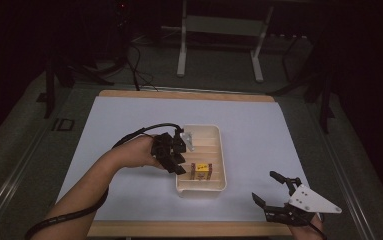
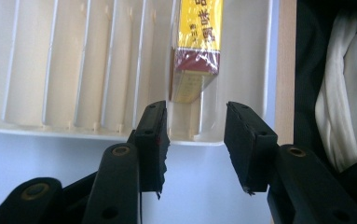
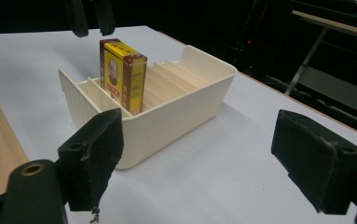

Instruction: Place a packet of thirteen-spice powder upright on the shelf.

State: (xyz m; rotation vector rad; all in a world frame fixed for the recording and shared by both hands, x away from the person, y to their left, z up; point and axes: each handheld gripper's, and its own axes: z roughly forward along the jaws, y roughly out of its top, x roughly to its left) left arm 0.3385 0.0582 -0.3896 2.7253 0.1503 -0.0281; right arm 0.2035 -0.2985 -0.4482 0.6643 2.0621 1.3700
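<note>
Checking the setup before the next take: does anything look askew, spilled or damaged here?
Nothing stands out. The yellow box stands upright in one slot of the cream tray, which sits flat on the white mat. Nothing has spilled, and nothing looks damaged.

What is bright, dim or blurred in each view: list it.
High view: the surroundings are nearly black, the white mat alone lit. Left gripper view: the tray is strongly lit, nearly washed out, and the yellow box slightly soft. Right gripper view: box and tray sharp, the right tool close and soft, the background dark.
</note>
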